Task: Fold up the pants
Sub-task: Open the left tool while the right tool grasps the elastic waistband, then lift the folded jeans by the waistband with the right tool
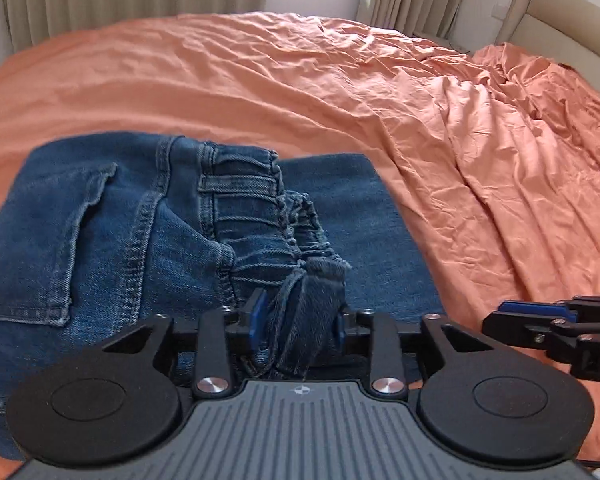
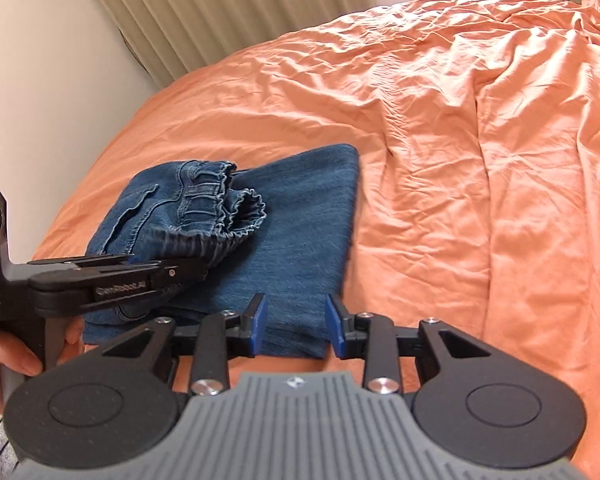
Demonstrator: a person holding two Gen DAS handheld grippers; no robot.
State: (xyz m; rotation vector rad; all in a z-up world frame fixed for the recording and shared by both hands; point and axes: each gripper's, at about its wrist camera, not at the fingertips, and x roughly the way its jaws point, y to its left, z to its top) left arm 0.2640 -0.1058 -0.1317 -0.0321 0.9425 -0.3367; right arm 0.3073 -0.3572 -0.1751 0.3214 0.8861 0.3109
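Observation:
Blue denim pants (image 1: 100,240) lie folded on the orange bed sheet (image 1: 260,80). My left gripper (image 1: 300,320) is shut on the gathered waistband edge of the pants, which bunches between its blue pads. In the right wrist view the pants (image 2: 300,220) lie ahead with the waistband curled on top, and the left gripper (image 2: 196,268) comes in from the left, clamped on the waistband. My right gripper (image 2: 296,324) is open and empty, its pads just above the near edge of the folded leg. It also shows in the left wrist view (image 1: 496,318) at the right.
Rumpled orange bedding (image 1: 540,100) is piled at the right of the bed. Beige curtains (image 2: 220,12) and a white wall (image 2: 40,80) stand behind the bed, and a padded headboard (image 1: 556,12) is at the far right. A hand (image 2: 4,360) holds the left gripper's handle.

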